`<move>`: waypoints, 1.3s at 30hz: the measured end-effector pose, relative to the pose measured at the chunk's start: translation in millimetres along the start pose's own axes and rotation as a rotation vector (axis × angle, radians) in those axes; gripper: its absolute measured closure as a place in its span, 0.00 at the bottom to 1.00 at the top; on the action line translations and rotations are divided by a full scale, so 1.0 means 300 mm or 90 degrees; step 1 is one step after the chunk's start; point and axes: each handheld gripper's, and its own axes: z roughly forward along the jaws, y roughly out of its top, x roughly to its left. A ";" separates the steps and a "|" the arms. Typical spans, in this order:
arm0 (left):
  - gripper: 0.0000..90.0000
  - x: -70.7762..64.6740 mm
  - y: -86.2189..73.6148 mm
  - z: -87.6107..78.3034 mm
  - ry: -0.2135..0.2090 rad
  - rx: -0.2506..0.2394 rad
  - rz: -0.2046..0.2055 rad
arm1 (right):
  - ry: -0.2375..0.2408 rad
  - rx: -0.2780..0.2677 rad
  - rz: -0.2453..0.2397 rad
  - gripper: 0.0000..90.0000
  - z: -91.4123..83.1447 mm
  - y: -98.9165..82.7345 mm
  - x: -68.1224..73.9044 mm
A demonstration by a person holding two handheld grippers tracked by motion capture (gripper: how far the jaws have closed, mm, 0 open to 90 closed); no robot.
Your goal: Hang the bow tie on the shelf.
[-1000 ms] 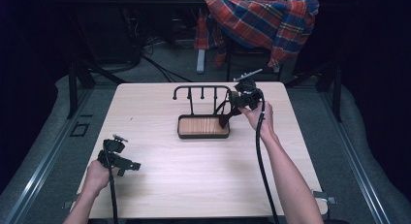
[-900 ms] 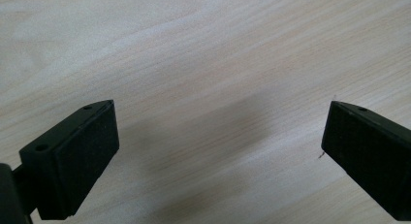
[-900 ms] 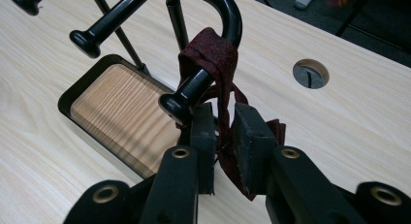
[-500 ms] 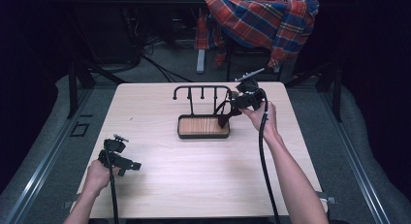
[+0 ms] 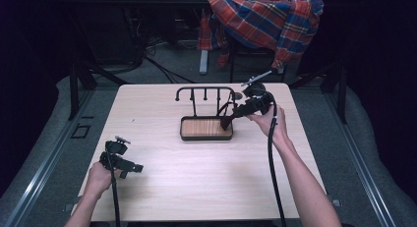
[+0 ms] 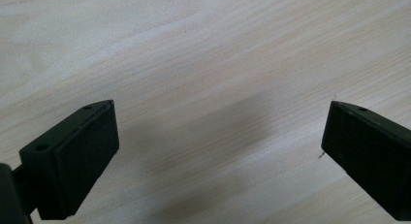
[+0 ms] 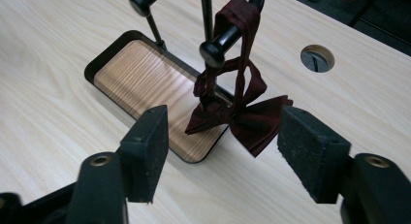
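Here the bow tie [image 7: 242, 112] hangs by its dark red strap from a peg of the rack [image 7: 213, 44], drooping over the 3 o'clock end of the tray [image 7: 135, 76] that forms the rack's base. The right hand-held gripper [image 7: 223, 151] sits just in front of it; its jaws have just been opening, and the bow tie lies between them, with the left pad clear of the cloth and the right pad close to the bow's wing, though contact there cannot be judged. In the high view the right hand-held gripper [image 5: 227, 121] is at the tray's 3 o'clock edge, with the rack [image 5: 205, 92] rising at the tray's 12 o'clock side. The left hand-held gripper [image 5: 137, 168] rests well apart, near the table's [image 5: 196, 187] 8 o'clock corner. In its own view the left hand-held gripper [image 6: 220, 151] has its jaws spread wide over bare wood, with nothing between them. A round cable hole [image 7: 317, 57] shows in the table beyond the bow tie.
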 end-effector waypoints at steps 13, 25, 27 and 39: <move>0.00 -0.002 0.000 -0.001 0.000 0.001 0.001 | 0.022 -0.002 -0.030 0.18 -0.069 -0.060 0.042; 0.00 -0.003 0.000 -0.002 0.002 0.002 0.002 | 0.031 0.005 -0.060 0.15 -0.113 -0.140 0.079; 0.00 -0.003 0.000 -0.001 0.003 0.002 0.002 | 0.029 0.007 -0.062 0.15 -0.121 -0.154 0.084; 0.00 -0.006 0.000 0.000 0.004 0.003 0.002 | 0.024 0.041 -0.082 0.15 -0.138 -0.255 0.093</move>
